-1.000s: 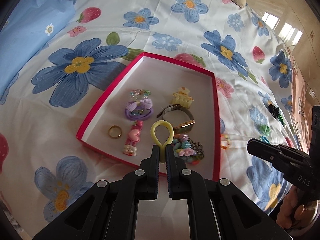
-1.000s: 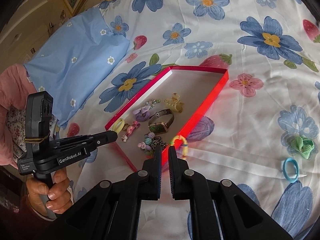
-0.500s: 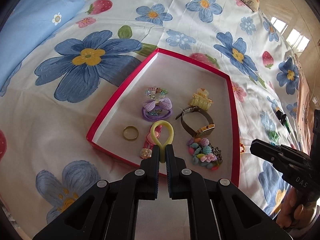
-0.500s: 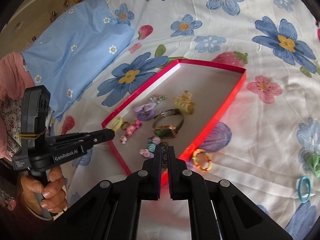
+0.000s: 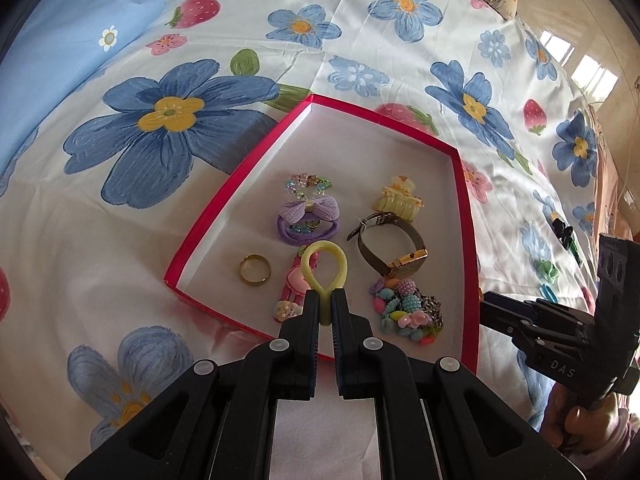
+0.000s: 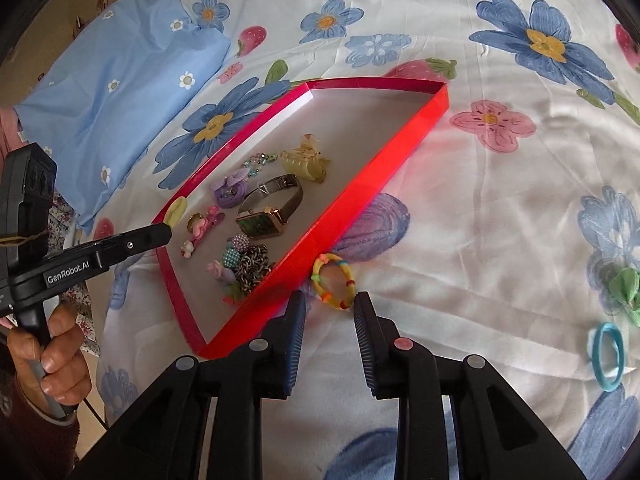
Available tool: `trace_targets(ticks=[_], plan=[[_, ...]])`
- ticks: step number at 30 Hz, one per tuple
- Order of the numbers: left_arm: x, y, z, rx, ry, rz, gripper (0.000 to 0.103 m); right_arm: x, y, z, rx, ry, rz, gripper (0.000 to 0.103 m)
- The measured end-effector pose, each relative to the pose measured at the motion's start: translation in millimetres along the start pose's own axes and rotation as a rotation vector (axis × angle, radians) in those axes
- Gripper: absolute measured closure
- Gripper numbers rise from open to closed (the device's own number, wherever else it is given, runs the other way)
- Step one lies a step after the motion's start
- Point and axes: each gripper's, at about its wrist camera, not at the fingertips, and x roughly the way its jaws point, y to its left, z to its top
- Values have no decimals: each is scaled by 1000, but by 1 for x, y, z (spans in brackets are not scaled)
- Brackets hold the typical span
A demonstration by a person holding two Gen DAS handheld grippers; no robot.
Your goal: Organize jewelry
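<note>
Right jaws opening, multicolour hair tie (image 6: 333, 281) just ahead, untouched.

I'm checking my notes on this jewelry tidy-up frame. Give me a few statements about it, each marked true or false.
1. The left gripper pinches a yellow hair tie. True.
2. The gold ring lies outside the red box. False: it lies inside.
3. The multicolored bracelet lies on the bedsheet, outside the box. True.
4. The right gripper is clamped on the watch. False: its jaws are opening and empty, near the bracelet.
</note>
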Motion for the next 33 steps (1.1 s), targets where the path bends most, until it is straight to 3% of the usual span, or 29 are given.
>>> trace_targets(ticks=[3, 6, 21, 33], plan=[[0, 1, 0, -6, 2, -1, 97, 3, 0, 1, -8, -2, -7, 79], [1, 1, -1, -5, 4, 1, 97, 4, -3, 0, -9, -7, -28, 100], [-5, 0, -2, -5, -9, -5, 97, -42, 4, 9, -33, -121, -15, 102], [-1, 13, 3, -24, 2, 27, 97, -16, 42, 22, -97, -80, 63, 102]])
